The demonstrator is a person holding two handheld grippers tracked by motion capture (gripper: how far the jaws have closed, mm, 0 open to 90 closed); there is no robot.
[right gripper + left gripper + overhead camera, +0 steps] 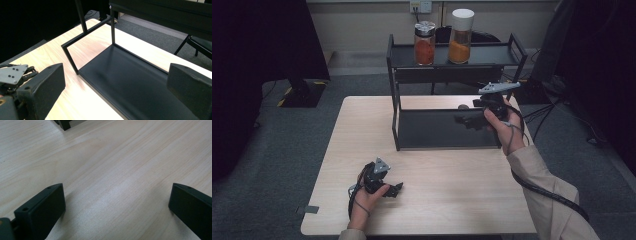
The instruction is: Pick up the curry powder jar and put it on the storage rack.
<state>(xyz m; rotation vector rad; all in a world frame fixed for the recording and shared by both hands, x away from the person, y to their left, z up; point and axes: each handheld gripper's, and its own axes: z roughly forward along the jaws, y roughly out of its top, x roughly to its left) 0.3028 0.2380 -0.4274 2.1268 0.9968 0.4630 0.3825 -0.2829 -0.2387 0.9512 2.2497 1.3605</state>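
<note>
A black two-tier rack [394, 95] stands at the back of a light wooden table [447, 195]. Its top shelf carries a silver-lidded jar of red-orange powder [424, 44] and a white-lidded jar of orange powder [460, 37]. My right gripper [464, 120] is open at the right end of the rack, just above the bare lower shelf [140, 85]; in its own view the right gripper [116, 75] holds nothing. My left gripper [398, 189] rests low near the table's front left. The left gripper [117, 192] is open over bare wood.
A rack foot [63, 123] shows at the top of the left gripper view. The left gripper's grey plate [12, 73] appears at the left of the right gripper view. Grey carpet, dark furniture and cables surround the table. A wall socket [420, 6] sits behind the rack.
</note>
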